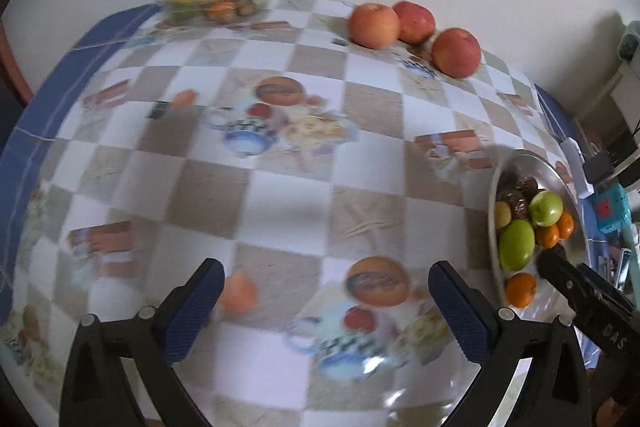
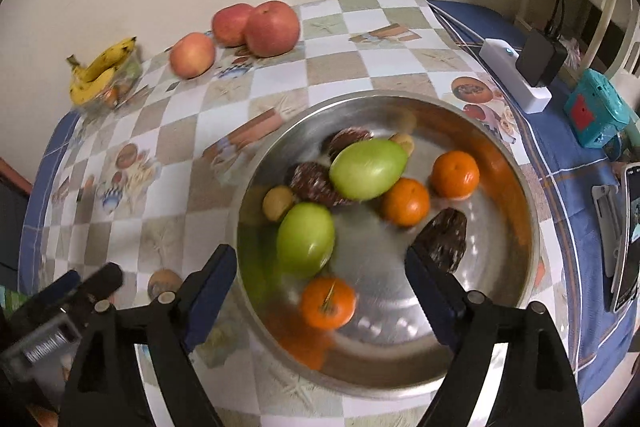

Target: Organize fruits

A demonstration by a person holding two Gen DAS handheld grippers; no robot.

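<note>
Checkered tablecloth (image 2: 340, 67) | right tool (image 2: 320, 267) agape over bowl (image 2: 520, 195) — left tool (image 1: 326, 287) agape, empty

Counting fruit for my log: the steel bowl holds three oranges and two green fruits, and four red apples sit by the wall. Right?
Not quite: three red apples sit by the wall, not four, as the right wrist view shows. The steel bowl does hold three oranges and two green fruits.

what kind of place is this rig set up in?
Most likely a home dining or kitchen table against a plain wall. The checked tablecloth is printed with food pictures, a steel bowl holds mixed fruit, and a power strip with a charger plugged in sits at the table edge.
</note>
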